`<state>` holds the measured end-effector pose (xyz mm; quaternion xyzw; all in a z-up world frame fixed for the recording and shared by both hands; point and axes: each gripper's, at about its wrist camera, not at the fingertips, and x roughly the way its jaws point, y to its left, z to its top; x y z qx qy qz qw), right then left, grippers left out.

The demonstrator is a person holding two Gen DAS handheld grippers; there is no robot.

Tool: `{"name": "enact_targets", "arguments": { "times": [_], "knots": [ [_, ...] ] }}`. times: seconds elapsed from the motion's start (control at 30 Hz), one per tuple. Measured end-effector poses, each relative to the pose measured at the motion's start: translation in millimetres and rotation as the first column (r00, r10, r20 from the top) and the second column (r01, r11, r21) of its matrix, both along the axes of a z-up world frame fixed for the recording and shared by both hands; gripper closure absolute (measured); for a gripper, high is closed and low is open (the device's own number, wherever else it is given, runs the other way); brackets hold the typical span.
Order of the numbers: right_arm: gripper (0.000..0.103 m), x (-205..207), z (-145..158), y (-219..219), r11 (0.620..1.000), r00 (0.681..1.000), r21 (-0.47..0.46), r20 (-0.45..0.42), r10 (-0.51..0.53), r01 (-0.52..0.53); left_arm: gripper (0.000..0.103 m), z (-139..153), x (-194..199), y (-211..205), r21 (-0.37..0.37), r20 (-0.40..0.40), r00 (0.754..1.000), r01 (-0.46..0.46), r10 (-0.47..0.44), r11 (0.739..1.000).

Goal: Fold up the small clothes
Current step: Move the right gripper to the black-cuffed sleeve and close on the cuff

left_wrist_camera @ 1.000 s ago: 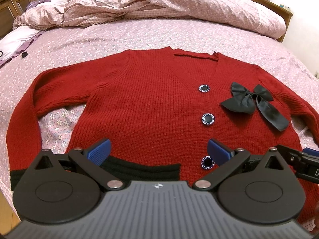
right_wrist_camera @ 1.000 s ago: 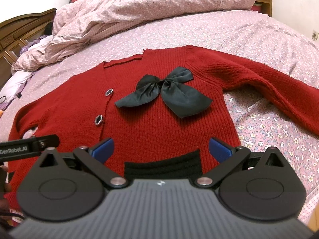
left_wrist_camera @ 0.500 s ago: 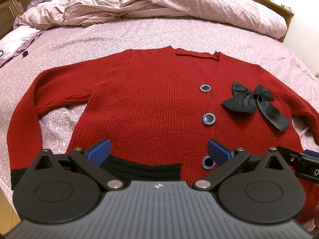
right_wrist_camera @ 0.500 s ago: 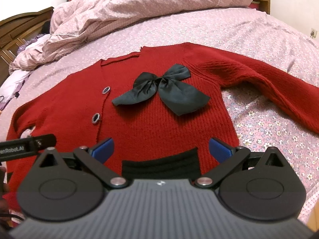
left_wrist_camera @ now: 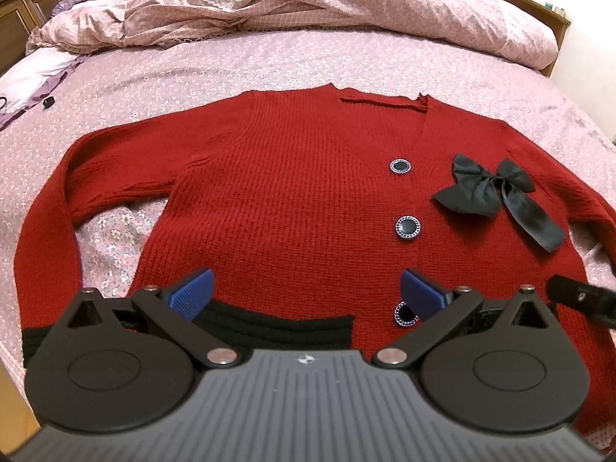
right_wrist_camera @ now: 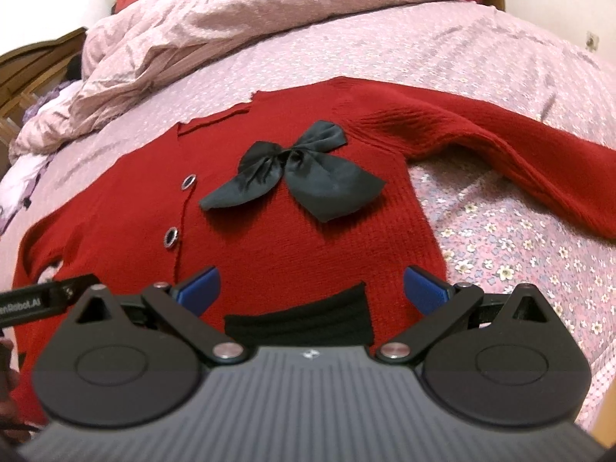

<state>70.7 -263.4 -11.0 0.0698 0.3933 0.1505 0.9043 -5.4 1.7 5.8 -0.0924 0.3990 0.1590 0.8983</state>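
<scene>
here the bed (left_wrist_camera: 269, 57), in its pink flowered sheet, fills both views from edge to edge, with a rumpled pink duvet (left_wrist_camera: 346, 4) heaped across the top of each frame. on the sheet a red cardigan (left_wrist_camera: 292, 200) lies flat and face up in the middle of the frame, its neckline toward the duvet and its black hem band (left_wrist_camera: 277, 323) at the bottom, just above the gripper bodies. one sleeve (left_wrist_camera: 50, 231) bends down the left side of the left wrist view; the other sleeve (right_wrist_camera: 519, 146) runs out to the right edge of the right wrist view. a black bow (right_wrist_camera: 296, 169) rests on the chest, centre in the right wrist view, right of centre in the left. dark round buttons (left_wrist_camera: 407, 227) run down the front, just left of the bow. the left gripper (left_wrist_camera: 308, 292) hangs over the hem with its blue fingers (left_wrist_camera: 192, 292) spread wide, holding nothing. the right gripper (right_wrist_camera: 312, 288) is likewise spread wide over the hem, its blue fingers (right_wrist_camera: 425, 288) empty. whether either touches the knit cannot be told.
</scene>
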Motion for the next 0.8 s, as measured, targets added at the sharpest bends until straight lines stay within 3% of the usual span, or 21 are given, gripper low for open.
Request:
{"name": "enact_targets", "arguments": {
  "times": [0.57, 0.8],
  "knots": [
    [0.000, 29.8, 8.7, -66.1, 0.981, 0.981, 0.028, 0.036, -0.193, 0.192, 0.000, -2.4, 35.5, 9.4, 0.009, -0.055, 0.998, 0.022, -0.021, 1.000],
    [0.000, 41.6, 7.2, -94.7, 0.962, 0.964, 0.059, -0.008, -0.266, 0.266, 0.000, 0.1, 65.4, 5.4, -0.009, -0.070, 0.997, 0.036, -0.037, 0.999]
  ]
}}
